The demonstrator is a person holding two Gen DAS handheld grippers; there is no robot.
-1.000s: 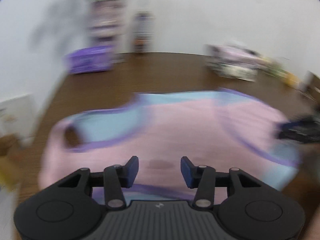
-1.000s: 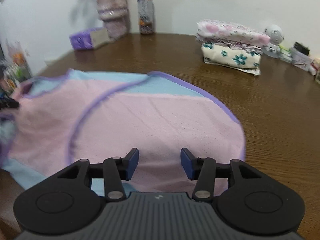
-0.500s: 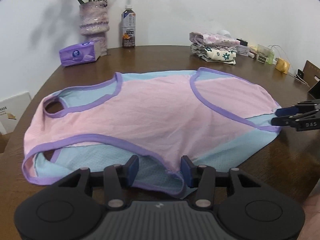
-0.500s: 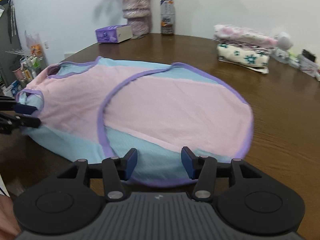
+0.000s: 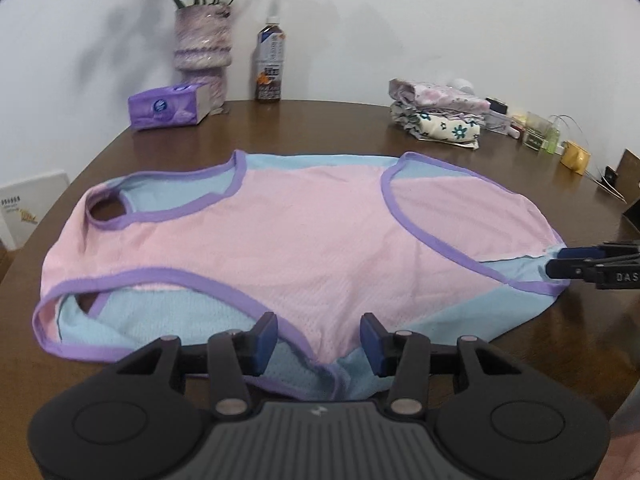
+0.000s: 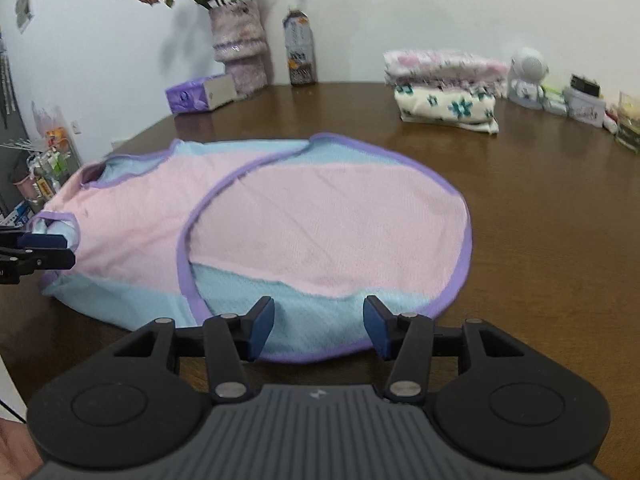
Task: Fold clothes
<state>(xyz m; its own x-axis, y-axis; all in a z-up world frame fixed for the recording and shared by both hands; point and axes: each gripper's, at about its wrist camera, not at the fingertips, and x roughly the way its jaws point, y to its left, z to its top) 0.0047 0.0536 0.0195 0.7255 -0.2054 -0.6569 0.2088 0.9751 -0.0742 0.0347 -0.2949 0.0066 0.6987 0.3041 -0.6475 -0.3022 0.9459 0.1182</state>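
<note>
Pink-blue vest (image 5: 304,248) flat on desk (image 5: 320,128); left hand-held gripper (image 5: 318,344) and right hand-held gripper (image 6: 319,328) both gaping, empty; "DAS" readable on right one's finger (image 5: 618,278)

- One pink-and-blue garment (image 5: 304,240) laid flat
- One table (image 6: 560,216)
- Two folded cloths (image 6: 444,92) stacked, possibly more
- One vase (image 5: 203,36)
- One bottle (image 5: 271,66)
- One tissue box (image 5: 170,107)
- Two grippers: left gripper (image 5: 318,344), right gripper (image 6: 319,328)

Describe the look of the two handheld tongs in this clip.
Both the left tongs and right tongs match: matte black ribbed body, round discs either side, silver pivot pins, dark blue pads. The right one's side bears white lettering "DAS".
</note>
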